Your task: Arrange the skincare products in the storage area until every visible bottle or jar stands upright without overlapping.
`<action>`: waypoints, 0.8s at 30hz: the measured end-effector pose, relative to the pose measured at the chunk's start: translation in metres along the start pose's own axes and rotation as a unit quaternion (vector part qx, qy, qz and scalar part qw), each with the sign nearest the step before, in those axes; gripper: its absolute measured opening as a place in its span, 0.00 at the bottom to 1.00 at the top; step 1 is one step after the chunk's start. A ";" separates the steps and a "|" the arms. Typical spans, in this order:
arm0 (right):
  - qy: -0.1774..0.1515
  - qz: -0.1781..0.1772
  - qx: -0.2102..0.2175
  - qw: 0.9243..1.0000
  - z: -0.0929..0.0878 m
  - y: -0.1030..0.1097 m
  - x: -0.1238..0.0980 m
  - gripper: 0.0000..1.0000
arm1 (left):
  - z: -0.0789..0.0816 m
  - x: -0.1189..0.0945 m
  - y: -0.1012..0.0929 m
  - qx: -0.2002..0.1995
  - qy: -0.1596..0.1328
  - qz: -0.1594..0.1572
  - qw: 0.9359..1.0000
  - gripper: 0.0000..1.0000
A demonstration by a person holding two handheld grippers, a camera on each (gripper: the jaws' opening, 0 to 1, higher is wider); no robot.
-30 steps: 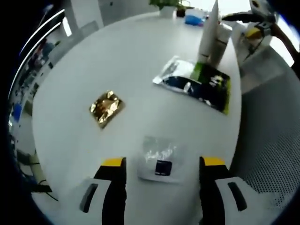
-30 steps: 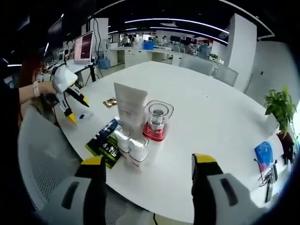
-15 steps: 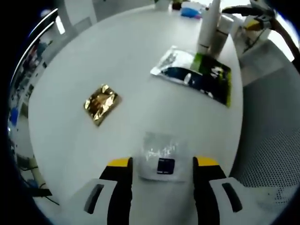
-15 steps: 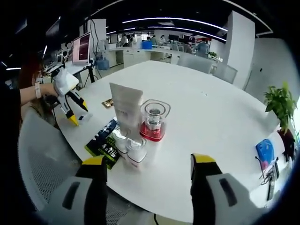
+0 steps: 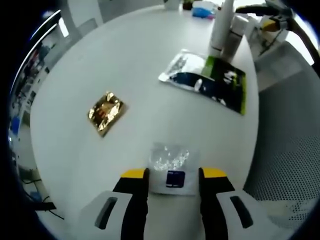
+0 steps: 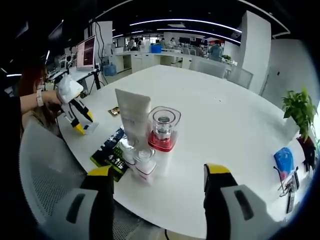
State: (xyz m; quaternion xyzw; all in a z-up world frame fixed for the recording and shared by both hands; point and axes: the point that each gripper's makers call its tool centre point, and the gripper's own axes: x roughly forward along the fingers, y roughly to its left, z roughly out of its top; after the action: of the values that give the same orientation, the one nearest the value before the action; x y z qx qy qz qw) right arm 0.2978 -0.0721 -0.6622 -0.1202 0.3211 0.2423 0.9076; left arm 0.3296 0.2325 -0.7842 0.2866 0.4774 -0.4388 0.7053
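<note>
Left gripper view: the left claw (image 5: pixel 172 175) is low over the round white counter (image 5: pixel 145 65), its yellow-tipped jaws narrowly spread on either side of a small clear plastic sachet with a dark square label (image 5: pixel 171 170); contact with the sachet cannot be told.
Flat items: a crinkled gold foil sachet (image 5: pixel 105 112) lies well apart to one side, and a silver, black and green flat pouch (image 5: pixel 205 81) lies near the counter edge.
Right gripper view: the right claw (image 6: pixel 157 176) hovers with jaws spread wide and nothing between them, short of the standing group.
Standing group: a tall white squeeze tube (image 6: pixel 133 116), a clear glass jar on a red base (image 6: pixel 162 129) and two small white-capped bottles (image 6: pixel 141 161) stand upright, close together; whether they touch cannot be told.
Done: in my judgement the bottles, jar and tube already meet the upright condition.
Left: the three flat packets lie scattered, and the pouch reaches the foot of the standing group, so spacing looks unfinished.
Step in hand: probably picking up the clear sachet to move it toward the others.
Risk: a thin flat packet may slip from the jaws.
</note>
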 end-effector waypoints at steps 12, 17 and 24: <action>-0.004 -0.001 0.004 1.000 -0.003 -0.003 -0.004 0.74 | 0.012 0.004 -0.017 0.037 0.001 -0.017 0.999 0.36; -0.005 -0.001 0.004 1.000 -0.002 -0.002 -0.004 0.73 | 0.023 0.009 -0.029 0.068 -0.005 -0.029 0.997 0.36; -0.007 0.001 0.002 1.000 -0.001 -0.001 -0.004 0.73 | 0.028 0.013 -0.039 0.102 0.003 -0.040 0.994 0.36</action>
State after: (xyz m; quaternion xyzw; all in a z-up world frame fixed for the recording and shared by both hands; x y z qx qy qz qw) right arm 0.2954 -0.0749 -0.6604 -0.1166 0.3149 0.2438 0.9099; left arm 0.3089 0.1872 -0.7845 0.3389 0.4438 -0.5122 0.6526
